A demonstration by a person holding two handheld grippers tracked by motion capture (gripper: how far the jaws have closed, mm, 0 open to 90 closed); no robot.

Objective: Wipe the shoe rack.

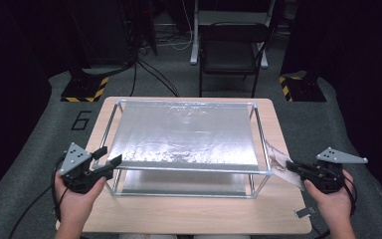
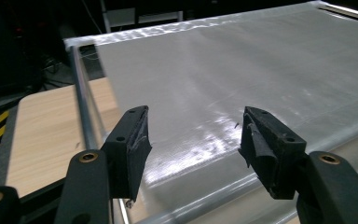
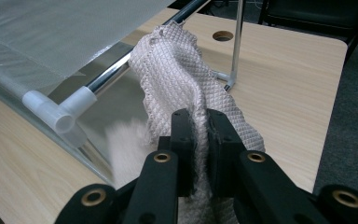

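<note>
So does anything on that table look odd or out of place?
Only the pinkish cloth: it hangs bunched off the shelf rack's right end, pinched in the right hand-held gripper. Nothing looks spilled or broken.

A light wooden table with rounded corners [image 1: 189, 216] is seen standing on grey carpet [image 1: 25, 164], and a two-tier rack of chrome tubes and silvery mesh shelves [image 1: 186, 132] is carried on it, taking up most of the top. The rack's near left corner is found just ahead of the left gripper [image 1: 108, 160], its near right corner just beside the right gripper [image 1: 289, 168]. A round cable hole [image 3: 223, 35] is cut in the tabletop beyond the rack's upright leg, ahead of the right gripper. A small grey tag [image 1: 305, 212] is laid on the table's near right corner, just under the right hand.
</note>
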